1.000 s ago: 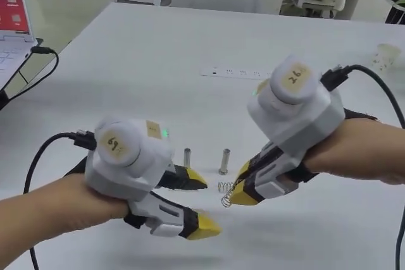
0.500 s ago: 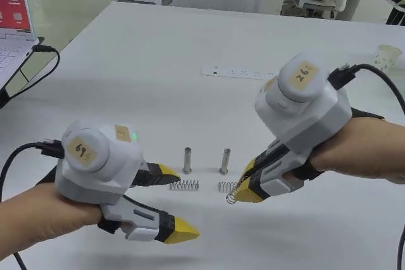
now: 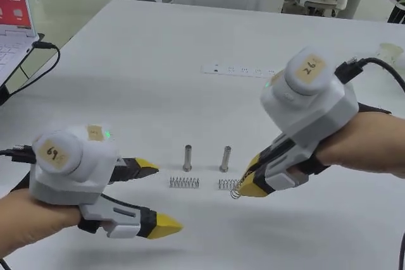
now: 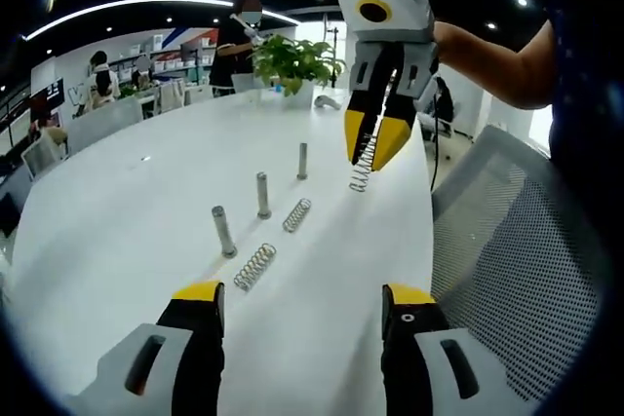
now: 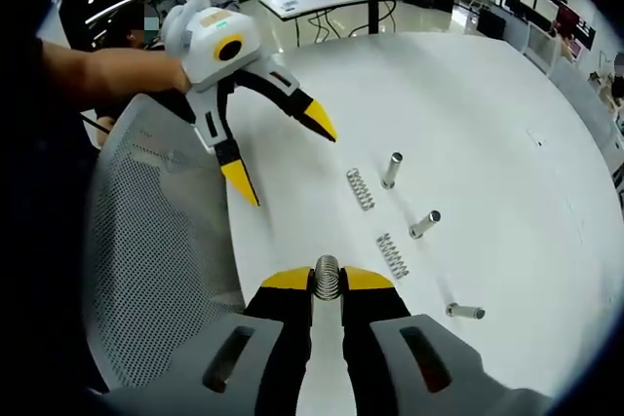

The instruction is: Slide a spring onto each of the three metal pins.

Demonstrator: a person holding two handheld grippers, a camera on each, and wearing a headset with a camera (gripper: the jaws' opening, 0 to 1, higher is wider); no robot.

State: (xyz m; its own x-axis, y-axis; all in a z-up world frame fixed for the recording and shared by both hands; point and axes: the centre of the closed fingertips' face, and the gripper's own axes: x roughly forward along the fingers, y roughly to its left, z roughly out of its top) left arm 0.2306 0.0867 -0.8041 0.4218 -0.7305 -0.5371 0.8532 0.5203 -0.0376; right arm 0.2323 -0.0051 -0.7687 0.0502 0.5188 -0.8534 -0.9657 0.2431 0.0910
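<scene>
Two metal pins (image 3: 187,157) (image 3: 225,158) stand upright mid-table; the left gripper view shows three pins (image 4: 223,231) (image 4: 262,195) (image 4: 302,160) in a row. Two loose springs (image 3: 184,183) (image 3: 226,184) lie flat just in front of them. My right gripper (image 3: 247,188) hovers low at the right end of the row, shut on a third spring (image 5: 327,275) that hangs from its tips (image 4: 361,172). My left gripper (image 3: 156,195) is held left of the pins, jaws wide open with nothing between them (image 4: 302,304).
A white power strip (image 3: 243,71) lies farther back on the table. A laptop (image 3: 12,17) and a black cable (image 3: 44,55) sit at the far left edge. A mesh chair (image 4: 517,241) stands by the near edge.
My left gripper has drawn back to the left, away from the pins, uncovering the left loose spring. The right gripper has held nearly still with its spring.
</scene>
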